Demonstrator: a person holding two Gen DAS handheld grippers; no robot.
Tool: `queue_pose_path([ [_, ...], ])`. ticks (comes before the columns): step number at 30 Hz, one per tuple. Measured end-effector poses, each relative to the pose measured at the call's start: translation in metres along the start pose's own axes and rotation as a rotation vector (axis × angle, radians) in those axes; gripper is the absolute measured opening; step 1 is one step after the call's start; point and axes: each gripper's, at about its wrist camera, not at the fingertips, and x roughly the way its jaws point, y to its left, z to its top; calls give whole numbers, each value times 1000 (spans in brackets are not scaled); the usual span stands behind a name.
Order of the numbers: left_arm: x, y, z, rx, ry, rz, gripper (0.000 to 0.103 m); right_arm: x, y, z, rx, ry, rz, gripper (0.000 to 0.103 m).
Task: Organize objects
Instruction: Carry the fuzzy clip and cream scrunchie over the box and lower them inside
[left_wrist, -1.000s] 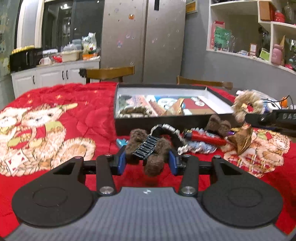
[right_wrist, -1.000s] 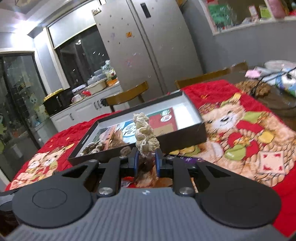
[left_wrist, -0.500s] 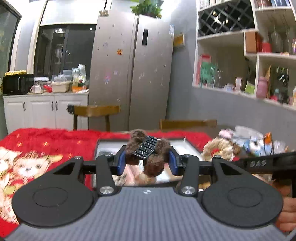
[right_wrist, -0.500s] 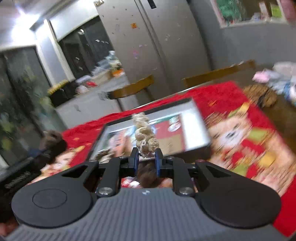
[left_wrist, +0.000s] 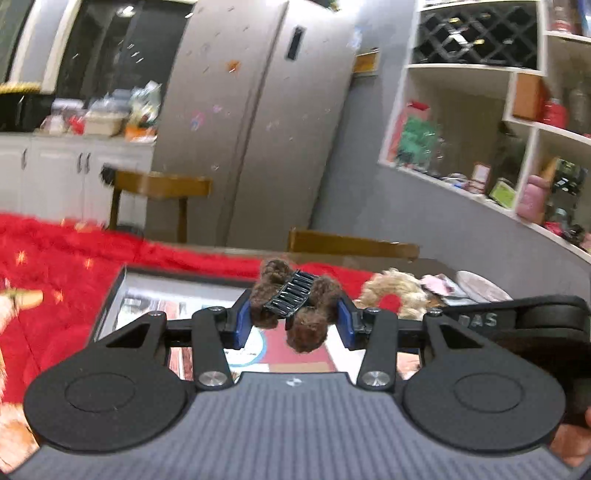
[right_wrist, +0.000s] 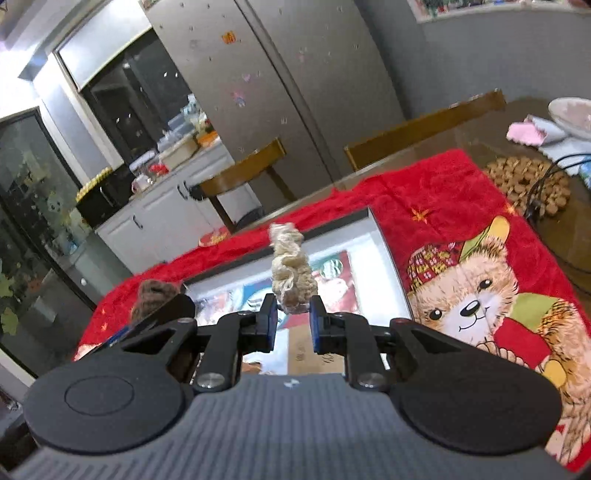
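My left gripper (left_wrist: 293, 319) is shut on a brown fuzzy hair claw clip (left_wrist: 295, 302) with a black toothed spine, held in the air over the shallow black box (left_wrist: 122, 280) on the red cloth. My right gripper (right_wrist: 292, 319) is shut on a cream crocheted scrunchie (right_wrist: 290, 269), which sticks up between the blue pads above the same box (right_wrist: 388, 258). In the right wrist view the left gripper with its brown clip (right_wrist: 155, 295) shows at the left. The right gripper's body (left_wrist: 517, 321) shows at the right of the left wrist view.
The box holds printed cards and small items. A red blanket (right_wrist: 443, 206) with bear pictures covers the table. Wooden chairs (right_wrist: 251, 170) stand behind it, then a steel fridge (left_wrist: 251, 110) and white shelves (left_wrist: 517, 147). A fluffy beige item (left_wrist: 391, 291) and a cork trivet (right_wrist: 524, 181) lie at the right.
Both grippers have lifted off the cloth with their items and moved forward over the box. The loose pile of hair accessories in front of the box has dropped out of view.
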Motion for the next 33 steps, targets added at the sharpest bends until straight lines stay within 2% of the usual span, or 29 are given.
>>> queue_pose_path([
  [2,18,1,-6,22,60,-20,51,11,-11,-4,9,32,18,21],
  [5,36,2,-20,33,101,-44,51,21,-24,-8,23,51,11,21],
  [11,66,3,-46,52,189,-40,51,33,-39,-18,40,94,40,21],
  [17,74,9,-55,72,202,-27,51,38,-39,-26,27,119,60,21],
  [33,80,14,-61,65,233,-13,51,37,-30,-32,-27,84,35,21],
])
